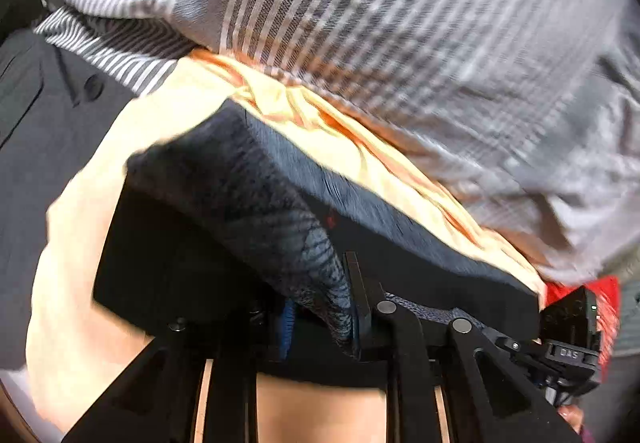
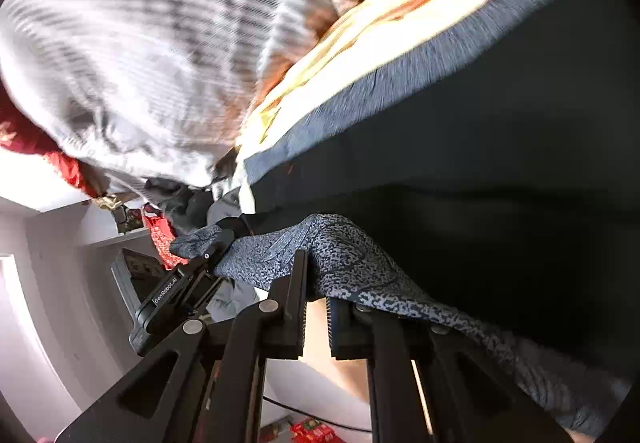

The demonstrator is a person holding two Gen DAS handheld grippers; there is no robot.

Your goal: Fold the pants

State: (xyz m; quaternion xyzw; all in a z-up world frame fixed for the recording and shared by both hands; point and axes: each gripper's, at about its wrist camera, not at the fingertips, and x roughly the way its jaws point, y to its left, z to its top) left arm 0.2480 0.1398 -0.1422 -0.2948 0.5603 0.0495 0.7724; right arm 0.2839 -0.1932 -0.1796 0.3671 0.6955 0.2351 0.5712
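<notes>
Left wrist view: the left gripper (image 1: 320,307) is clamped on a bunched fold of the pants (image 1: 256,203), a dark blue-grey garment with a mottled print and a ribbed band along its upper edge. The pants hang lifted between the two tools, and their taut upper edge forms the long axis, running from upper left to lower right across this view toward the right gripper (image 1: 568,347), seen at the far right edge. Behind the pants lies a pale yellow cloth (image 1: 104,179), and above it a grey-and-white striped fabric (image 1: 400,23); a dark grey garment (image 1: 36,115) with a button sits at the left, and a red cloth (image 1: 600,295) at the right. Right wrist view: the right gripper (image 2: 316,283) shows a narrow gap between its jaws lower down, while near the tips the mottled cloth passes between them and is pinched there; the rest drapes to the right over the tool. Here the banded edge rises from centre left to upper right. Both views are blurred by motion, so finer detail cannot be told.
</notes>
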